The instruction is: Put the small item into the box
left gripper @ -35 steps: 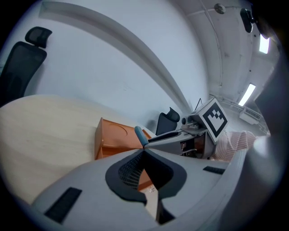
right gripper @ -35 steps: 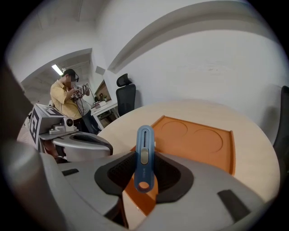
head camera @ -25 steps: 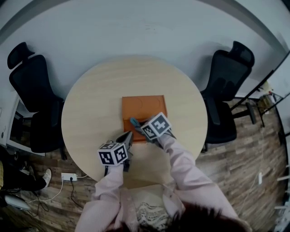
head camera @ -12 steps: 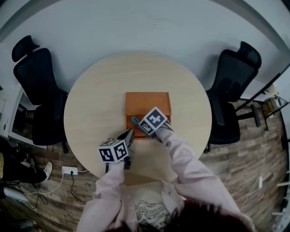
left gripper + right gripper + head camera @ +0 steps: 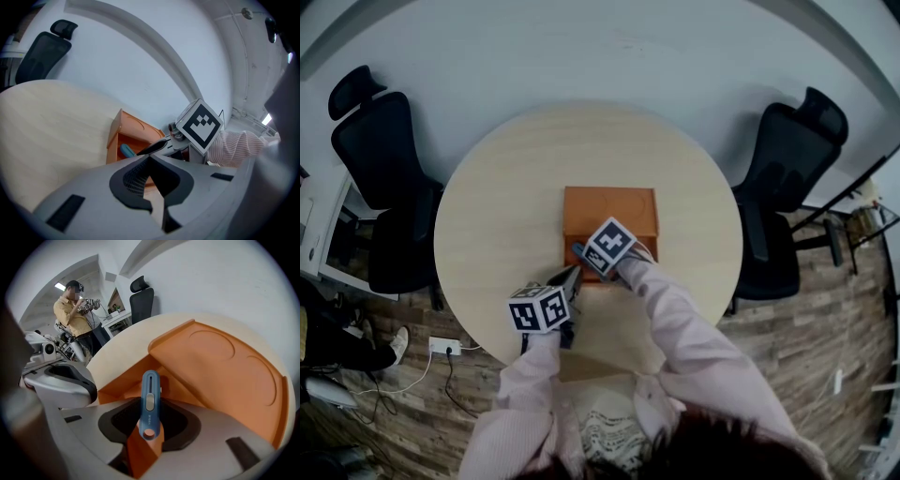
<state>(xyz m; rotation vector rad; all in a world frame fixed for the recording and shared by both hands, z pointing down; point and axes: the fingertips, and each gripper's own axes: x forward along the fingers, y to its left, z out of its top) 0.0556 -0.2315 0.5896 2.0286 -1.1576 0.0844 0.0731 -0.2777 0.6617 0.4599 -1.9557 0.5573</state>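
An orange box (image 5: 577,266) sits mid-table with its lid (image 5: 610,208) folded back flat; its inside (image 5: 123,378) is open to view. The small item is a blue utility knife (image 5: 150,401). My right gripper (image 5: 150,430) is shut on its near end and points steeply down, with the knife's tip (image 5: 578,249) over the box's left part. In the left gripper view the knife (image 5: 127,151) shows inside the box (image 5: 123,127). My left gripper (image 5: 571,276) rests just in front of the box's near left corner, jaws together, nothing in them.
The round pale wooden table (image 5: 497,216) has bare top all round the box. Black office chairs (image 5: 382,178) (image 5: 787,178) stand at its left and right. Cables and a power strip (image 5: 442,348) lie on the wood floor. A person (image 5: 75,305) stands far off.
My right gripper has sunk closer to the open box with the knife in it and tipped more steeply. The left gripper has stayed where it was.
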